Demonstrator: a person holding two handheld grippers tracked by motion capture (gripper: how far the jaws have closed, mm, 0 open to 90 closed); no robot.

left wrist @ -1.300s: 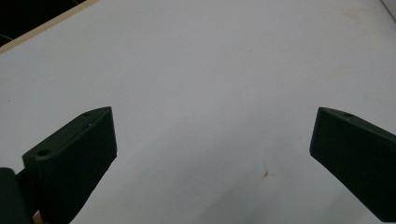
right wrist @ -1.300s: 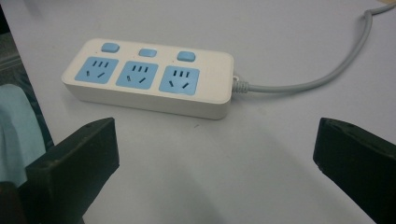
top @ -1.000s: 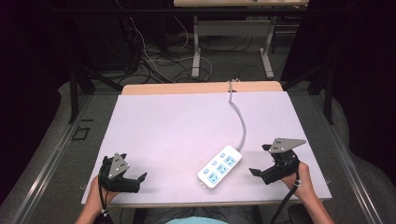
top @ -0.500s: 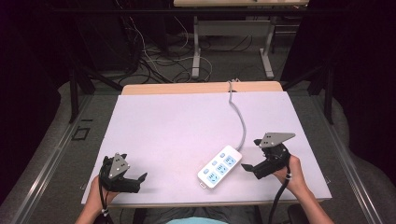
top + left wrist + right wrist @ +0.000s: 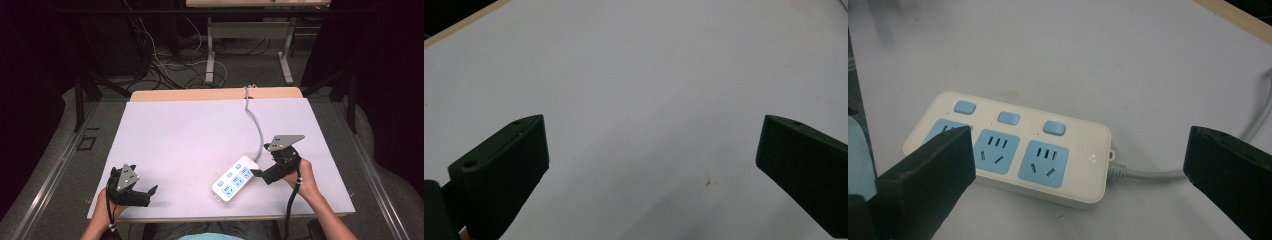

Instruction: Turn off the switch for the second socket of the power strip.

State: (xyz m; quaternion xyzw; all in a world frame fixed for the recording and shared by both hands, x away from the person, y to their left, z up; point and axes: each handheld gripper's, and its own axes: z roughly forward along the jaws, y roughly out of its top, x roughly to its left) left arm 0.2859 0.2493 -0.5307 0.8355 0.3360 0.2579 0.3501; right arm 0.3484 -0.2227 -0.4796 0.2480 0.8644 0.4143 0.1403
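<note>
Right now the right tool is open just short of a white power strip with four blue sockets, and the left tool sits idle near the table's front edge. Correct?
Not quite: the power strip has three blue sockets, as the right gripper view shows. The rest holds: the right tool is open just short of it, and the left tool sits idle near the table's front edge.

High overview, two close table (image 5: 190, 130) views

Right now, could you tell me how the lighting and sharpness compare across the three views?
High view: the white table is evenly lit, the surroundings dark, the image soft. Right gripper view: the power strip is fairly sharp with a small glare spot near its cord end, while the tool's near black parts blur. Left gripper view: bare tabletop, soft shadows, a small brown speck.
</note>
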